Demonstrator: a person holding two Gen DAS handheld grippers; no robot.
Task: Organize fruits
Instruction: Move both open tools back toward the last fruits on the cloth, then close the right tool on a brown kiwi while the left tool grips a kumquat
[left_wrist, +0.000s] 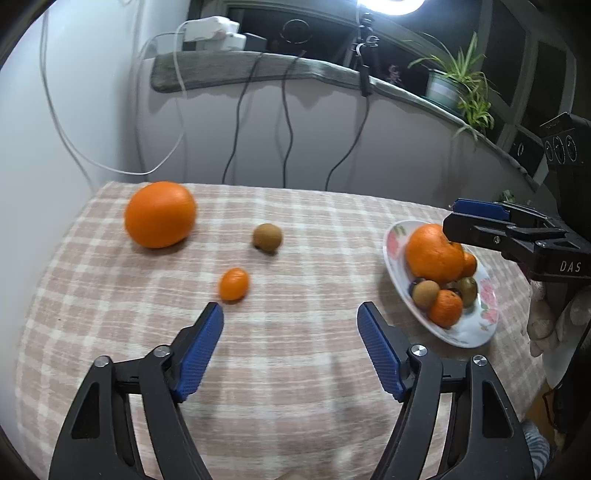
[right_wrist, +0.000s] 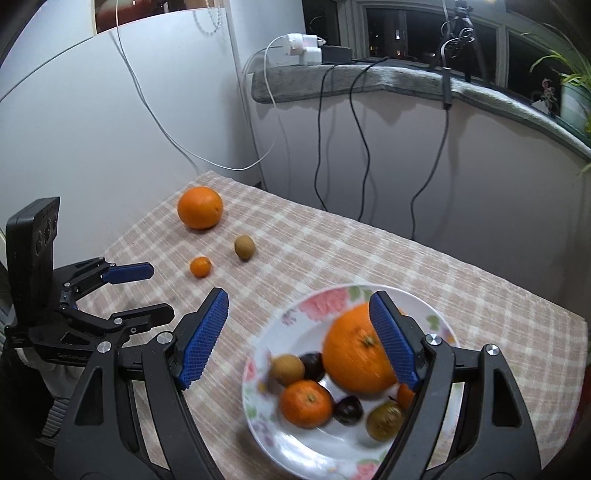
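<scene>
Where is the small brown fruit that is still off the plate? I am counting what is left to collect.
The small brown fruit lies on the checked tablecloth, between the big orange and the little orange fruit, left of the plate.

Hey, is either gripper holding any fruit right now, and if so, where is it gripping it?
Nothing is held. The left gripper is open above the tablecloth, and the right gripper is open over the plate.
</scene>
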